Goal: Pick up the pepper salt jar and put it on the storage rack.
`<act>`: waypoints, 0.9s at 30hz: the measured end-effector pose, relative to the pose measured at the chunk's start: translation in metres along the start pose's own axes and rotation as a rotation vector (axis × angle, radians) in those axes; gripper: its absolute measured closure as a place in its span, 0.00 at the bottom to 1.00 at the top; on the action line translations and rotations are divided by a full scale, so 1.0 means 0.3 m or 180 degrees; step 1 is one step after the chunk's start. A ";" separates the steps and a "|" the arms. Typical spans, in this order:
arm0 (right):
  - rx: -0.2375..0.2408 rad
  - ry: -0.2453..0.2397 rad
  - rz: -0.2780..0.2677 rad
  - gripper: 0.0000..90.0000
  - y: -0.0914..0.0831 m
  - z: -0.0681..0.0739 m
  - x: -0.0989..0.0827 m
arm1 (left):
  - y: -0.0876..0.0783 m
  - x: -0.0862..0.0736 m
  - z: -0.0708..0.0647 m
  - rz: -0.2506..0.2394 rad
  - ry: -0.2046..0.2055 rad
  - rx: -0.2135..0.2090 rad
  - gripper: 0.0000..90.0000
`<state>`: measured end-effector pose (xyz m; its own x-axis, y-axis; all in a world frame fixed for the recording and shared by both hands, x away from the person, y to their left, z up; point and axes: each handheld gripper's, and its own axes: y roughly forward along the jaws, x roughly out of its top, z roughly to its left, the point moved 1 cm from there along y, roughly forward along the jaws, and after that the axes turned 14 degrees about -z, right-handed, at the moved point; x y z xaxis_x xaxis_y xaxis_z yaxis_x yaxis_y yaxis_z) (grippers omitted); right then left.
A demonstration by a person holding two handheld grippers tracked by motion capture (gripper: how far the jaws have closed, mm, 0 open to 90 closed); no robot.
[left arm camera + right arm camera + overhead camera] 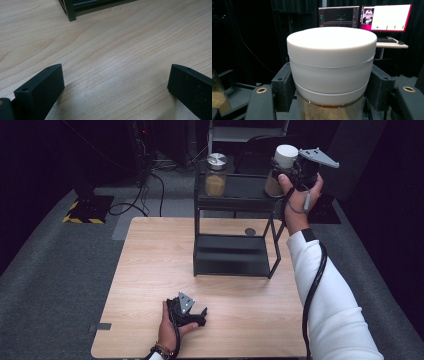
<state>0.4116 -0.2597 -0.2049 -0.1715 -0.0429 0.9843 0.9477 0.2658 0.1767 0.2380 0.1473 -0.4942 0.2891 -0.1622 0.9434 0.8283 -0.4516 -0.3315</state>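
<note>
At shelf top right, white-lidded jar is clamped at the lid by right claw, on the black rack's upper tier. Silver-lidded jar is stood apart leftward. Left claw is rested on bench, jaws wide, nothing held.

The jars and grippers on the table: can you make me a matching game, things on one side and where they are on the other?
Things:
1. white-lidded jar
2. silver-lidded jar
3. left gripper
4. black shelf rack

Places or states:
A. resting low on the wooden table, jaws open
B. standing on the rack's top shelf, left side
C. clamped in the right gripper at the rack's top right
D. standing on the far part of the table

Pairs: 1-C, 2-B, 3-A, 4-D
</note>
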 end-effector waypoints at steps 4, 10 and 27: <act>-0.0001 -0.0011 -0.0016 0.38 -0.002 0.003 -0.004 | 0.000 0.000 0.000 0.0000 0.0001 -0.0002 0.01; -0.0020 -0.0006 -0.0037 0.38 -0.005 0.008 -0.010 | 0.000 0.000 0.000 0.0001 0.0001 -0.0003 0.01; -0.0072 -0.0232 -0.0133 0.05 -0.033 0.025 0.004 | 0.000 0.000 0.002 0.0000 0.0004 -0.0014 0.01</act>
<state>0.3999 -0.2551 -0.2055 -0.2294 0.0170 0.9732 0.9450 0.2434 0.2185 0.2382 0.1478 -0.4941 0.2885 -0.1634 0.9434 0.8262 -0.4554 -0.3316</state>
